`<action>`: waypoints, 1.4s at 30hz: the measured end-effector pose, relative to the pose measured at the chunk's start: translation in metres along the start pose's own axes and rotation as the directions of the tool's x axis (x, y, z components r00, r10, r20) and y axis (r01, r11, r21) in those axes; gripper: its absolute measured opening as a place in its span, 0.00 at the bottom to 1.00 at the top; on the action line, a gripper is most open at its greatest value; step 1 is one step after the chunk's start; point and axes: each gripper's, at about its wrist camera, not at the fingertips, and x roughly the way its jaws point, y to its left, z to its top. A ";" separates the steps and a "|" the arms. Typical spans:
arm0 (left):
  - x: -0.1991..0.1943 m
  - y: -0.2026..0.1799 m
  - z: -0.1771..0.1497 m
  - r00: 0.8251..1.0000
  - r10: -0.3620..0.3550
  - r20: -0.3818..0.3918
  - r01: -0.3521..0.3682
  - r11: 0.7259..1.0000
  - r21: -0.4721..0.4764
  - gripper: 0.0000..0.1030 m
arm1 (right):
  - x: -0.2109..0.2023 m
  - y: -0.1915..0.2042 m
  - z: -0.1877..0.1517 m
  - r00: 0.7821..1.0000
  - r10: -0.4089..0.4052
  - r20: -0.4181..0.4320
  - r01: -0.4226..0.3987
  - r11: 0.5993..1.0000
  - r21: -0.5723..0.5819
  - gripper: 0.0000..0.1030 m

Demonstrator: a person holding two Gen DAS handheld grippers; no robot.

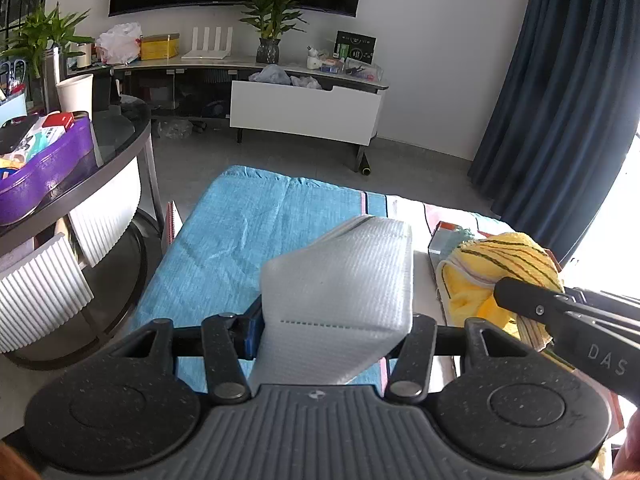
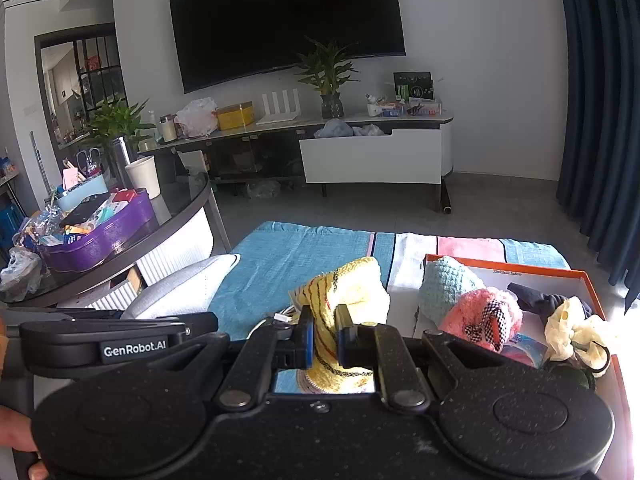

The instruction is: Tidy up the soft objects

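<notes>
My left gripper (image 1: 332,332) is shut on a white folded face mask (image 1: 344,280) and holds it above the blue striped cloth (image 1: 240,240). The mask also shows at the left of the right wrist view (image 2: 184,288). My right gripper (image 2: 324,340) is shut on a yellow striped knitted piece (image 2: 348,292), held up just left of the orange box (image 2: 592,280). The yellow piece also shows at the right of the left wrist view (image 1: 500,272). In the box lie a light blue knitted item (image 2: 448,284), a pink fluffy item (image 2: 484,316), a dark cloth (image 2: 540,296) and a cream scrunchie (image 2: 572,328).
A round glass table (image 2: 176,208) stands to the left with a purple tray (image 2: 104,236) of small items and a white cup (image 2: 144,176). A TV cabinet (image 2: 372,160) with a plant (image 2: 328,76) stands at the far wall. Dark curtains (image 2: 600,120) hang on the right.
</notes>
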 end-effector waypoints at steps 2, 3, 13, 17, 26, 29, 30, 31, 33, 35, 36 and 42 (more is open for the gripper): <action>-0.003 -0.002 -0.003 1.000 -0.003 0.001 0.003 1.000 0.000 0.51 | -0.003 0.001 -0.001 1.000 -0.001 0.004 0.001 1.000 -0.003 0.13; -0.004 -0.002 -0.004 1.000 -0.003 0.000 0.003 1.000 0.001 0.51 | -0.005 0.002 -0.002 1.000 -0.001 0.006 0.001 1.000 -0.004 0.13; -0.015 -0.009 -0.014 1.000 -0.005 0.008 0.005 1.000 0.013 0.51 | -0.022 0.004 -0.012 1.000 -0.008 0.024 0.008 1.000 -0.002 0.13; -0.017 -0.011 -0.020 1.000 -0.006 0.002 0.006 1.000 0.020 0.51 | -0.029 0.001 -0.017 1.000 -0.013 0.029 0.013 1.000 0.006 0.13; -0.026 -0.021 -0.030 1.000 -0.020 0.010 0.020 0.999 0.032 0.51 | -0.043 -0.006 -0.027 0.999 -0.028 0.041 0.027 0.999 0.020 0.13; -0.029 -0.024 -0.031 1.000 -0.024 0.014 0.023 0.999 0.035 0.51 | -0.048 -0.007 -0.029 0.998 -0.031 0.049 0.029 0.999 0.023 0.13; -0.030 -0.025 -0.032 1.000 -0.024 0.015 0.024 0.999 0.037 0.51 | -0.050 -0.008 -0.029 0.998 -0.031 0.052 0.030 0.999 0.024 0.13; -0.031 -0.025 -0.033 1.000 -0.025 0.016 0.024 0.999 0.039 0.51 | -0.051 -0.008 -0.029 0.998 -0.032 0.054 0.031 0.999 0.026 0.13; -0.032 -0.027 -0.034 0.999 -0.029 0.016 0.028 0.999 0.041 0.51 | -0.054 -0.009 -0.030 0.998 -0.034 0.057 0.032 0.999 0.027 0.13; -0.035 -0.030 -0.035 0.999 -0.030 0.018 0.030 0.999 0.044 0.51 | -0.058 -0.010 -0.032 0.998 -0.035 0.061 0.034 0.999 0.029 0.13; -0.036 -0.031 -0.035 0.999 -0.032 0.020 0.031 0.998 0.046 0.51 | -0.059 -0.011 -0.032 0.997 -0.036 0.063 0.034 0.999 0.030 0.13; -0.039 -0.035 -0.036 0.999 -0.044 0.028 0.042 0.998 0.053 0.51 | -0.069 -0.013 -0.033 0.996 -0.045 0.078 0.042 0.998 0.037 0.13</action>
